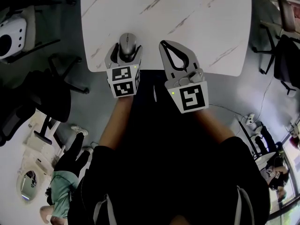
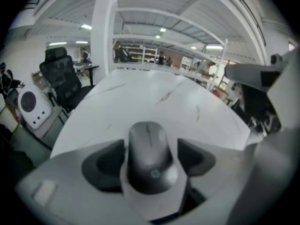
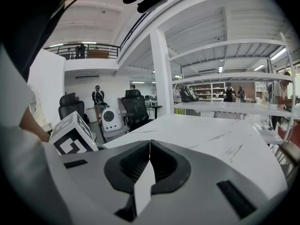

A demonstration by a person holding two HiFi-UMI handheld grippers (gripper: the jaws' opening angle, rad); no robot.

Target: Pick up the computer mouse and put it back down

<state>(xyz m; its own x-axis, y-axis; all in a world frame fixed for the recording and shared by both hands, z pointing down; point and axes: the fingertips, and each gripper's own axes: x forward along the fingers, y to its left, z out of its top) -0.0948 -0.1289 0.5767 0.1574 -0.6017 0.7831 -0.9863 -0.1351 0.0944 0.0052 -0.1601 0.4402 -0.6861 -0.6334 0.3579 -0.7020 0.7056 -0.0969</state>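
A grey computer mouse (image 1: 127,41) lies near the front edge of the white marbled table (image 1: 187,13). My left gripper (image 1: 126,50) straddles it, one jaw on each side. In the left gripper view the mouse (image 2: 147,146) sits flat on the table (image 2: 154,95) between the dark pads (image 2: 103,165) of the left gripper (image 2: 151,162), with a thin gap at the right pad, so the jaws are open around it. My right gripper (image 1: 165,45) rests beside it to the right, shut and empty. In the right gripper view, the right gripper (image 3: 149,143) has its tips meeting over the table (image 3: 211,130).
The table's front edge (image 1: 154,70) runs just under both grippers. Black office chairs (image 1: 47,93) and a white round-faced device (image 1: 11,34) stand on the floor at the left. Another chair (image 1: 286,60) is at the right. A person (image 1: 65,172) stands lower left.
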